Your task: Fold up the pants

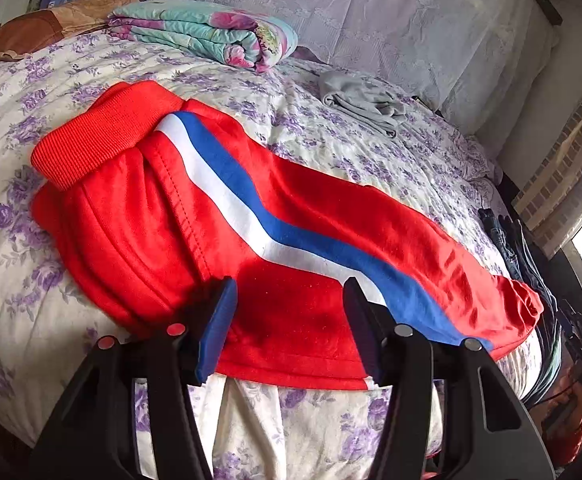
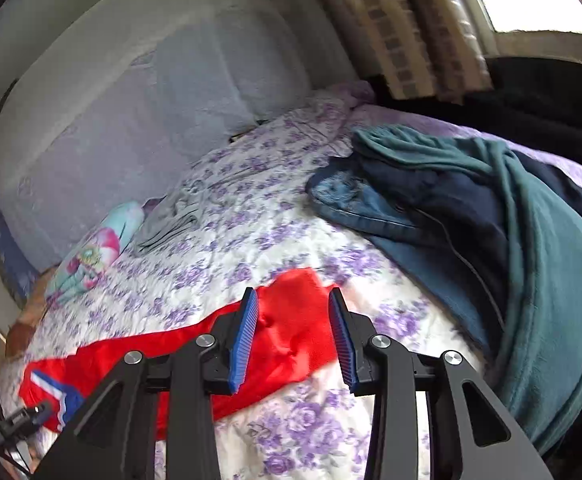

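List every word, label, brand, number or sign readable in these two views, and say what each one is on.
None: neither view shows readable text.
The red pants carry only a white and blue stripe, no lettering.
The floral bedspread, the folded floral quilt and the jeans show patterns or plain cloth only.
The left gripper and right gripper bear no visible markings.

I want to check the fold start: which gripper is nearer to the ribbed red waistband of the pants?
Left. The left gripper is over the upper pants, near the waistband. The right gripper is at the leg end.
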`<action>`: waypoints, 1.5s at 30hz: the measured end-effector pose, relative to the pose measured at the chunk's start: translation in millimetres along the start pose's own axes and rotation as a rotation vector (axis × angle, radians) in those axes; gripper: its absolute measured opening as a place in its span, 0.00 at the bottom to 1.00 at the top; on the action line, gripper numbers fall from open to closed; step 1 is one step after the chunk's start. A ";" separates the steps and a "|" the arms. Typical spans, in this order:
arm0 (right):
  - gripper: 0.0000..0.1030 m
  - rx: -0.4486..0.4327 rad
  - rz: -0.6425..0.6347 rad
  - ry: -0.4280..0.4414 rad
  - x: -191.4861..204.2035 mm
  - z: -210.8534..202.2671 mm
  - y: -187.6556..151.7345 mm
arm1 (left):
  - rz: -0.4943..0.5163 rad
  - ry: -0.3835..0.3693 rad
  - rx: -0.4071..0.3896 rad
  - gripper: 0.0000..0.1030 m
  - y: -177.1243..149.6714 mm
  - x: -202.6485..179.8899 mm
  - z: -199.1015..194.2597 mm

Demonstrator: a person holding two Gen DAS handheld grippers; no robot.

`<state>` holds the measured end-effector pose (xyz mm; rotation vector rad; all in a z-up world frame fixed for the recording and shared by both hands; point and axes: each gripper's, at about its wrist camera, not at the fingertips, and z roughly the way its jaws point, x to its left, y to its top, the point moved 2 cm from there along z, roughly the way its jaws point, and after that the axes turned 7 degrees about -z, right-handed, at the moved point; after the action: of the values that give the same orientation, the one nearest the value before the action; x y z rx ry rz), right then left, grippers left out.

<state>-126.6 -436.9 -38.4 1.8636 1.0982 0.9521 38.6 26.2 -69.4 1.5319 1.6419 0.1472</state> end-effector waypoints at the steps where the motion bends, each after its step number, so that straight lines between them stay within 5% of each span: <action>1: 0.46 0.020 -0.052 0.021 12.2 7.7 -0.3 | -0.004 -0.009 -0.003 0.55 0.3 -4.0 -2.9; 3: 0.59 0.092 -0.146 0.019 28.1 29.0 -10.5 | 0.016 -0.018 -0.010 0.59 0.5 -15.5 -8.2; 5: 0.62 0.185 -0.190 -0.042 25.6 51.0 -28.3 | 0.066 0.010 -0.047 0.62 -1.2 -29.2 -14.1; 7: 0.62 0.224 -0.186 -0.086 11.6 59.3 -42.2 | 0.141 0.085 -0.088 0.78 -5.2 -41.7 -14.2; 10: 0.60 0.217 -0.117 -0.050 -0.7 52.0 -43.3 | 0.210 0.238 -0.062 0.84 -11.2 -41.7 7.2; 12: 0.60 0.160 -0.112 -0.058 9.2 42.9 -32.5 | 0.187 0.267 -0.014 0.84 -13.4 -31.2 20.5; 16: 0.60 0.083 -0.214 0.190 79.4 43.7 2.7 | 0.158 0.182 -0.072 0.84 -13.6 -32.4 -0.9; 19: 0.59 0.154 -0.278 0.488 152.1 75.0 25.3 | 0.145 0.152 -0.081 0.84 -9.9 -33.6 -5.1; 21: 0.56 0.213 -0.348 0.599 199.8 101.7 34.0 | 0.139 0.182 -0.062 0.84 -10.5 -28.1 3.6; 26: 0.44 0.341 -0.495 0.644 289.9 155.5 27.2 | 0.217 0.242 -0.077 0.84 -25.3 -25.9 13.6; 33: 0.43 0.495 -0.562 0.655 327.2 193.2 -7.6 | 0.265 0.226 -0.093 0.89 -29.9 -26.1 13.3; 37: 0.21 0.544 -0.642 0.627 336.1 204.2 -21.7 | 0.285 0.234 -0.100 0.91 -32.3 -27.9 15.4; 45: 0.08 0.435 -0.720 0.645 338.2 181.3 -24.2 | 0.291 0.237 -0.099 0.92 -33.0 -29.4 17.2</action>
<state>142.0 -163.1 -64.6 1.2662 2.3150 0.9274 20.9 -14.7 -85.6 1.7208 1.5543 0.5785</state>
